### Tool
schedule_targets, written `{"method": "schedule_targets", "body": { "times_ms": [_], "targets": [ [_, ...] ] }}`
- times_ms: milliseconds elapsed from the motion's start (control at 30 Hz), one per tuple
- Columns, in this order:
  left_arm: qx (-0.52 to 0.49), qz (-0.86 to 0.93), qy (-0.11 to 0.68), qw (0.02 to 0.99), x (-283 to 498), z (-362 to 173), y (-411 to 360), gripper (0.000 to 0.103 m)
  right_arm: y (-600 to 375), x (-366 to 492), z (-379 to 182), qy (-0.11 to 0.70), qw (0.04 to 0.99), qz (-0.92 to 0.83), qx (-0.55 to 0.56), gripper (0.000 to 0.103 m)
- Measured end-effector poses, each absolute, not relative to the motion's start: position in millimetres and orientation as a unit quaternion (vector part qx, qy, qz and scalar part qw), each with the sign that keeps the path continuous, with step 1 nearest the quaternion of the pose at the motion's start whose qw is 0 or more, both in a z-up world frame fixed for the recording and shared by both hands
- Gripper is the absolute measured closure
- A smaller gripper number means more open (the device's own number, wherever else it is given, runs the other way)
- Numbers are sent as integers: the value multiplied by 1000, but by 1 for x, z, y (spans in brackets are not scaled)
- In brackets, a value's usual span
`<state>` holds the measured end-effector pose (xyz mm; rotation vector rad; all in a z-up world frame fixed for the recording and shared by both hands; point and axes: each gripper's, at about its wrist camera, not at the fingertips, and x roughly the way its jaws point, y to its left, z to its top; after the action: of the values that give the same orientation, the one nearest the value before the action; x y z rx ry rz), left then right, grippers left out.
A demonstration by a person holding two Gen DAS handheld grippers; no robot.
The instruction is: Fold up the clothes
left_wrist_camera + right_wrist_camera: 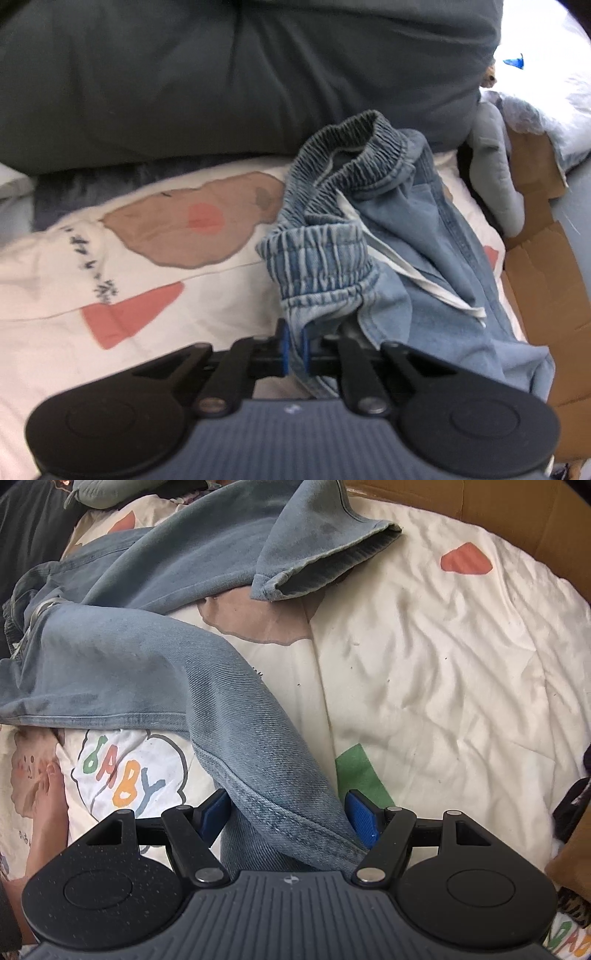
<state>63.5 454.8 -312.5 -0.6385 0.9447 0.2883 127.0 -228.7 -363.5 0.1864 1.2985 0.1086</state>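
1. A pair of light-blue denim trousers (424,236) is being shown lying crumpled on a bed, over a cream quilt (155,280) printed with cartoon shapes.
2. In the left wrist view, the left gripper (294,345) is being held at the lower centre, its jaws closed tightly on a fold of denim just below the elastic waistband (325,258), seemingly so the waist end can be lifted.
3. In the right wrist view, the right gripper (291,818) is being held at the lower centre, its jaws standing wide with a trouser leg (236,716) running between them; the pads are not seen pressing it.
4. A cardboard box (480,502) is being shown at the upper right.
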Motion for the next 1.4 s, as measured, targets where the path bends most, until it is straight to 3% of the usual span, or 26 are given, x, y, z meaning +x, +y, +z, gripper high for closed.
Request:
{"method": "schedule_targets", "body": {
  "times_ms": [467, 700, 1067, 1133, 1167, 1200, 1300, 1400],
  "targets": [
    [-298, 166, 421, 841, 23, -235, 471, 98, -260, 76, -343, 578, 811, 18, 94, 29],
    [-284, 173, 409, 849, 12, -197, 470, 98, -266, 50, -364, 582, 808, 6, 86, 29],
    [-274, 236, 445, 819, -10, -193, 474, 99, -308, 26, -397, 596, 789, -48, 143, 29],
    [-275, 246, 453, 812, -15, -195, 476, 100, -308, 20, -398, 595, 788, -37, 155, 44],
    [-277, 250, 456, 808, -17, -196, 476, 100, -305, 18, -397, 594, 789, -30, 155, 60],
    [-279, 254, 459, 804, -20, -197, 476, 100, -303, 17, -396, 594, 789, -23, 154, 69],
    [-282, 265, 467, 795, -26, -200, 477, 102, -298, 14, -391, 591, 793, -9, 148, 83],
    [-284, 268, 469, 792, -32, -204, 478, 102, -300, 13, -383, 588, 796, -6, 146, 89]
  ]
}}
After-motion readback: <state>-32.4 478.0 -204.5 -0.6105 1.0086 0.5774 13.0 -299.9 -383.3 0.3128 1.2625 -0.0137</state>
